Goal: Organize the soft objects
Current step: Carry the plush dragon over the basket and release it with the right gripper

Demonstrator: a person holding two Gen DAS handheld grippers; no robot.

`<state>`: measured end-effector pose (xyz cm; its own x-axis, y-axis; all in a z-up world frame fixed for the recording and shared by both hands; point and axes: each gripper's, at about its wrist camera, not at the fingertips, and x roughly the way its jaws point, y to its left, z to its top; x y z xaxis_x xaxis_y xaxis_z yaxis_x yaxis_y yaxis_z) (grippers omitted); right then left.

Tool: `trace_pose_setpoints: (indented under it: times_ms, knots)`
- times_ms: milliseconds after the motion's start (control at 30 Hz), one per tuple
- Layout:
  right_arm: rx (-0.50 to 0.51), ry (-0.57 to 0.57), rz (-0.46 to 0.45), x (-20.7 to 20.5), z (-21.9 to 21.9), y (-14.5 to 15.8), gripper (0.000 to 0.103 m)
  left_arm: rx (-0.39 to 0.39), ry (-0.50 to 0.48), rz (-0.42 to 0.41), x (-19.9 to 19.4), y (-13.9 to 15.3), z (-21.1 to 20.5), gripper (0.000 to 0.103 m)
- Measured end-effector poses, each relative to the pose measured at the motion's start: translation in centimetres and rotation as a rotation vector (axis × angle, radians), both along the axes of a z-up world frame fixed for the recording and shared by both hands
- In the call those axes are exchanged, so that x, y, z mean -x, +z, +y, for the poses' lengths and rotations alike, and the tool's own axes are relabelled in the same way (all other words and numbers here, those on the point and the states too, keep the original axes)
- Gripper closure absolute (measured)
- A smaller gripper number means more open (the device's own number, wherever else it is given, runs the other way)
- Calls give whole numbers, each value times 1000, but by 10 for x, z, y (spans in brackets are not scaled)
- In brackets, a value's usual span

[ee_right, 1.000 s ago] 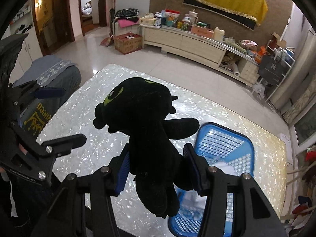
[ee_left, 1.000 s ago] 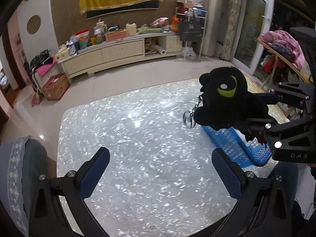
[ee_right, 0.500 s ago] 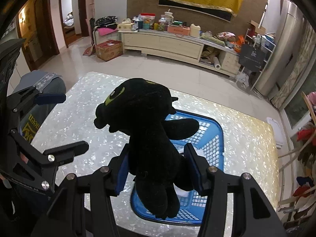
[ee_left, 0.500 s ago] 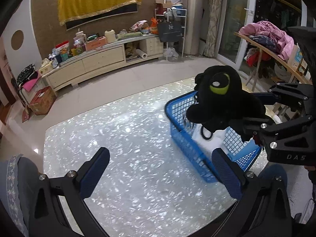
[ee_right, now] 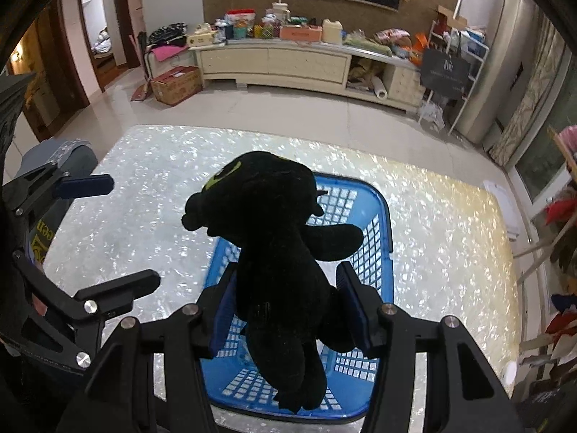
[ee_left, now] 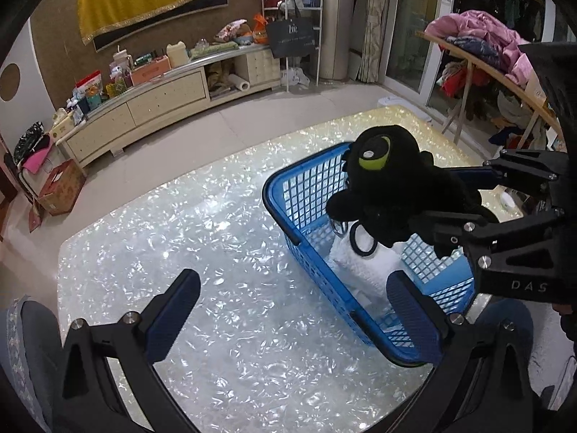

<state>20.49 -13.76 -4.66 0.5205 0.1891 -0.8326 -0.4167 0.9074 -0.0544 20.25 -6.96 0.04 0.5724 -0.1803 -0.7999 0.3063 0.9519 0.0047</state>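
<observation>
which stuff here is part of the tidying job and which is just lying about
In the job: black plush toy, held by the right gripper; blue basket; white soft item in it.
Lying about: cardboard box, pink clothes pile, black bag.

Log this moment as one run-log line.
right hand-held gripper: shut on black plush toy | toy: above blue basket | left hand-held gripper: open, empty

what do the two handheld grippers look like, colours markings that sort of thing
Both are alike: the left gripper and right gripper have black angular frames of flat linkage bars joined by silver screws, each ending in two fingers with ribbed dark blue pads. White letters "DAS" mark the right gripper's side. No cables show.
</observation>
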Motion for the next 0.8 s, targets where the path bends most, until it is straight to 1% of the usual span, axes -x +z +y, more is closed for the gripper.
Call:
trace_pose_setpoints:
  times_ms: [133,367,433,600,733,800]
  knots:
    - [-3,-25,39,-6,-5,-15,52,-7,8,36,-12,-20,0,1]
    - [-7,-47,102,-17,-8,-37,52,7,24,80,-31,-43,5,1]
    - [-6,-50,118,-21,-7,-43,58,11,25,93,-36,-49,7,1]
    - [-1,-63,158,-30,-8,-58,58,9,24,124,-44,-67,9,1]
    - [0,-66,188,-29,-8,-66,59,10,21,129,-47,-75,11,0]
    - [4,-66,198,-26,-7,-69,59,37,22,130,-48,-76,14,0]
